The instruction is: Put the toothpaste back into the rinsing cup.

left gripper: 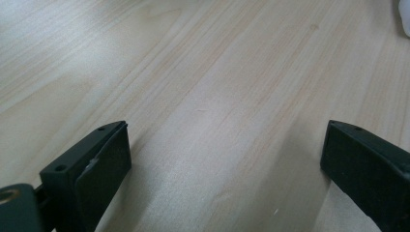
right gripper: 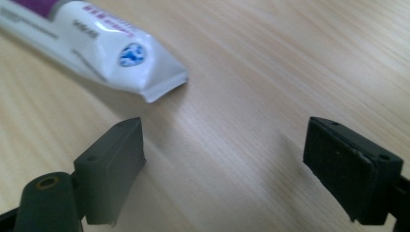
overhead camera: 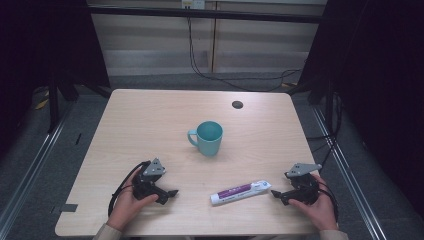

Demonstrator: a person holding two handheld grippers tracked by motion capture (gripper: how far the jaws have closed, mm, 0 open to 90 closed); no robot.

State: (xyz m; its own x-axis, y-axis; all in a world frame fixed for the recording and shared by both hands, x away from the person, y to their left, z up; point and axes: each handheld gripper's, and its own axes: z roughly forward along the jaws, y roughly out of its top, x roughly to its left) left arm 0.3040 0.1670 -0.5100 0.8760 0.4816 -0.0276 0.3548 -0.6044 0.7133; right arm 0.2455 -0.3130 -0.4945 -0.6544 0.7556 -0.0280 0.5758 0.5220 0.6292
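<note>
Near the table (overhead camera: 150, 115) front edge: white-and-purple tube (overhead camera: 240, 192), print too blurred to read, between left gripper (overhead camera: 172, 193) and right gripper (overhead camera: 274, 193), both spread wide, empty; teal mug (overhead camera: 209, 138) mid-table.

A pale wood-grain table (overhead camera: 150, 120) with a smooth, faintly sheened top carries a glossy teal mug (overhead camera: 208, 138) (ceramic by its look) and a shiny plastic tube (right gripper: 92, 41), white and purple with a crimped end. The left hand-held gripper (left gripper: 225, 164) and right hand-held gripper (right gripper: 225, 162) show matt black jaws.
</note>
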